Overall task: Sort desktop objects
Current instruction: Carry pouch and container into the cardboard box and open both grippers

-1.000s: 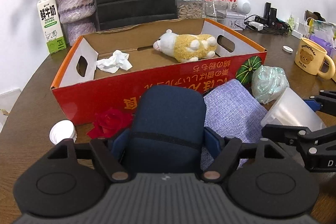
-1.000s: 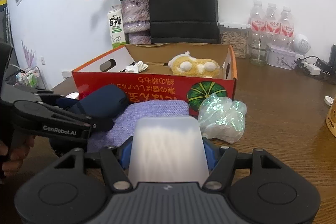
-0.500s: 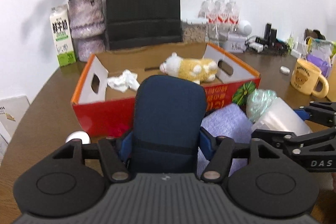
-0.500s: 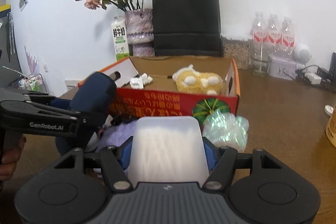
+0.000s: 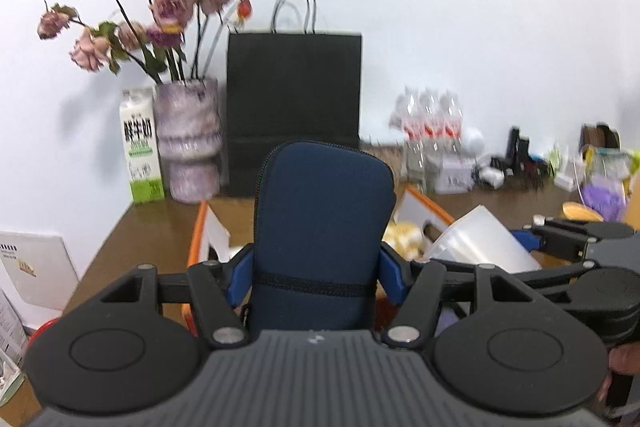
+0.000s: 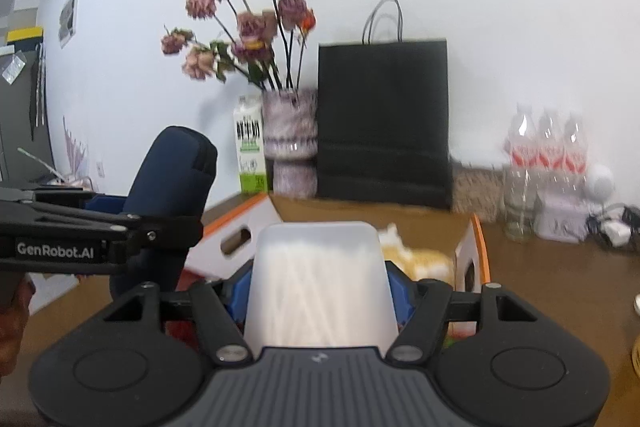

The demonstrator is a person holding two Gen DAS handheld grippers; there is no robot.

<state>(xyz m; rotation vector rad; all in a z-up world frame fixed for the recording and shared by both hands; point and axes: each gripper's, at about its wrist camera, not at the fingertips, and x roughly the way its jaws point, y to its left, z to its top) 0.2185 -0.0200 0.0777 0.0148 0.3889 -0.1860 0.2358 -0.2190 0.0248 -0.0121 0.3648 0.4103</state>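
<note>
My left gripper (image 5: 318,267) is shut on a navy blue zipped pouch (image 5: 324,211), which stands upright between the blue pads. My right gripper (image 6: 318,287) is shut on a translucent white plastic box (image 6: 320,267) with thin white sticks inside. Both loads hang in the air at the near side of the red and orange cardboard box (image 6: 478,239). A yellow and white plush toy (image 6: 424,261) lies inside that box. In the right wrist view the pouch (image 6: 176,167) sits to the left. In the left wrist view the plastic box (image 5: 476,239) sits to the right.
Behind the cardboard box stand a vase of dried roses (image 5: 188,139), a milk carton (image 5: 140,151), a black paper bag (image 5: 294,99) and water bottles (image 5: 430,123). Cables and small clutter (image 5: 520,163) crowd the back right of the brown table (image 5: 120,239).
Both grippers have risen with the pouch and the plastic box, from table level to above the cardboard box's near wall. The purple cloth and red flower have dropped out of view.
</note>
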